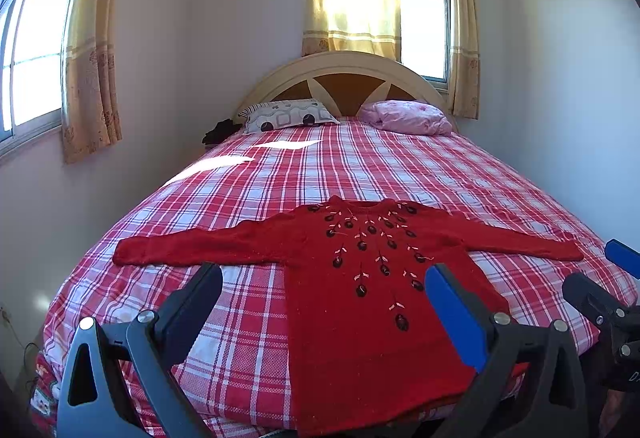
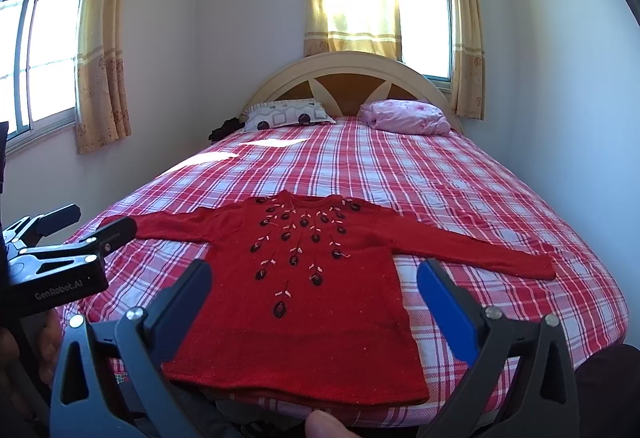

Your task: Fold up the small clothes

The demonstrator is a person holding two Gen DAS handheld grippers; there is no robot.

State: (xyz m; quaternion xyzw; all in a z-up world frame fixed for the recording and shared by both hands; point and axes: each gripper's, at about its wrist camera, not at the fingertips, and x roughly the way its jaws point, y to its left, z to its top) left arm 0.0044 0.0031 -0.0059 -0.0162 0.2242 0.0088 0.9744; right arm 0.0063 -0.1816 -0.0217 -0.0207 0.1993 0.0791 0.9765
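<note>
A red sweater (image 1: 360, 302) is lying flat near the bed's (image 1: 440, 174) foot edge, sleeves stretching crosswise toward both side edges. The left claw (image 1: 324, 290) and right claw (image 2: 314, 284) are both hovering spread wide, empty, each nearer its own sleeve.

A red sweater (image 2: 304, 302) with dark embroidered flowers lies flat, front up, on the bed (image 2: 460, 190), both sleeves spread out sideways and its hem at the near edge of the plaid sheet. The right gripper (image 2: 316, 294) hangs above the hem, jaws wide apart. The left gripper (image 2: 86, 224) shows at the left, near one sleeve end.
</note>
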